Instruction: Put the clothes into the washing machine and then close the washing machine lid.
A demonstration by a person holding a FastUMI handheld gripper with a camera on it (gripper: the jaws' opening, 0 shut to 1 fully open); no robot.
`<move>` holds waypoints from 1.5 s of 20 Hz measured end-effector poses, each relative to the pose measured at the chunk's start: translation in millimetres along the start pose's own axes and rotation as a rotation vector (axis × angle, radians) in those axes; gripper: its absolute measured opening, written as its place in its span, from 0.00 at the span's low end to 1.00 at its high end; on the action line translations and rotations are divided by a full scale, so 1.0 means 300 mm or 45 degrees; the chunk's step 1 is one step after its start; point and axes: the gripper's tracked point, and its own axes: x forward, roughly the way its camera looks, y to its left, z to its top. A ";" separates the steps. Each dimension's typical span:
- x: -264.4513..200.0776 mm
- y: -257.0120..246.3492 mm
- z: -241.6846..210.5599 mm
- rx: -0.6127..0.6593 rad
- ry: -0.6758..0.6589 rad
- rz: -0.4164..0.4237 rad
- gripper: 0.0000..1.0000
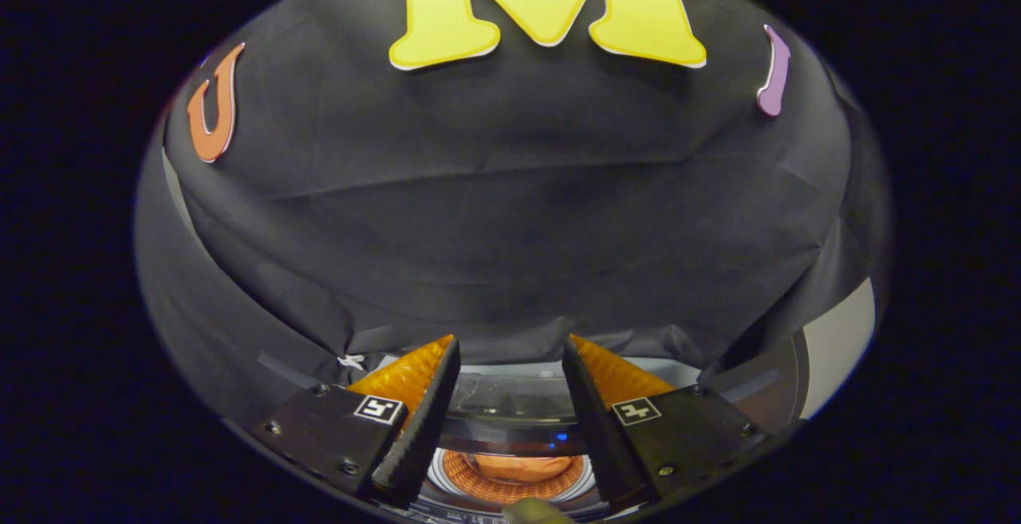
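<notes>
Gripper (510, 348) hangs above a small top-loading washing machine (510, 408), fingers spread well apart and clasping nothing. Black booth cloth (510, 213) drapes across the far side, its hem dropping just behind the fingertips. Between the fingers, below them, lies the machine's round drum opening with a pale rim (437, 472). Orange garment (522, 468) sits bunched inside that drum, against a ribbed orange lining. Clear lid (510, 396) shows at the far edge of the opening; whether it stands raised or lies flat I cannot tell. Small blue light (561, 436) glows near the right finger.
</notes>
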 end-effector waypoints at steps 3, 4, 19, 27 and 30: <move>-0.015 -0.002 -0.013 -0.004 -0.001 0.004 0.81; -0.025 0.000 -0.020 -0.003 -0.003 0.005 0.81; -0.135 0.011 -0.155 -0.010 -0.011 0.015 0.82; -0.174 0.013 -0.224 -0.034 -0.008 0.015 0.81; -0.189 0.013 -0.252 -0.057 -0.013 0.009 0.81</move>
